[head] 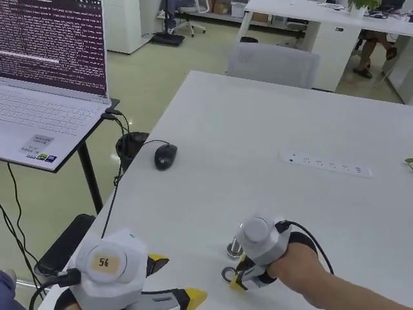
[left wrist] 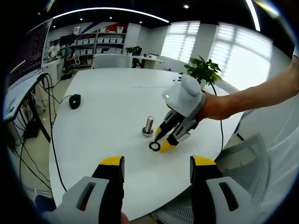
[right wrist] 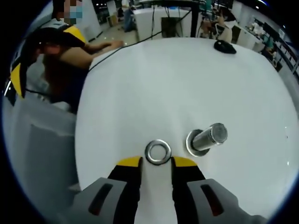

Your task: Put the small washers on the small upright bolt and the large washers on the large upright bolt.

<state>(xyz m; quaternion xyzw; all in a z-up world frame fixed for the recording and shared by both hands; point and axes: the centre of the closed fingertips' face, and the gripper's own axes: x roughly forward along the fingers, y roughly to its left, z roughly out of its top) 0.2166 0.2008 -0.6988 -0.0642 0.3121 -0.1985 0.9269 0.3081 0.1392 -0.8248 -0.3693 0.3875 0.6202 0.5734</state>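
A single steel bolt (head: 234,247) stands upright on the white table (head: 258,142), with a ring around its base (right wrist: 196,145). A loose washer (right wrist: 158,151) lies flat on the table beside it, also seen as washer (head: 228,274) and washer (left wrist: 154,146). My right gripper (right wrist: 157,163) is open by a narrow gap, angled down at the table, and its yellow fingertips (right wrist: 130,162) flank the washer's near edge. In the head view the right gripper (head: 235,278) sits just by the bolt. My left gripper (left wrist: 157,163) is wide open and holds nothing; it hovers at the table's near edge (head: 175,279).
A black mouse (head: 165,155) and its cable lie near the table's left edge. A white power strip (head: 326,163) lies at the far right. A laptop (head: 39,97) stands on a side stand to the left, a grey chair (head: 271,63) behind the table.
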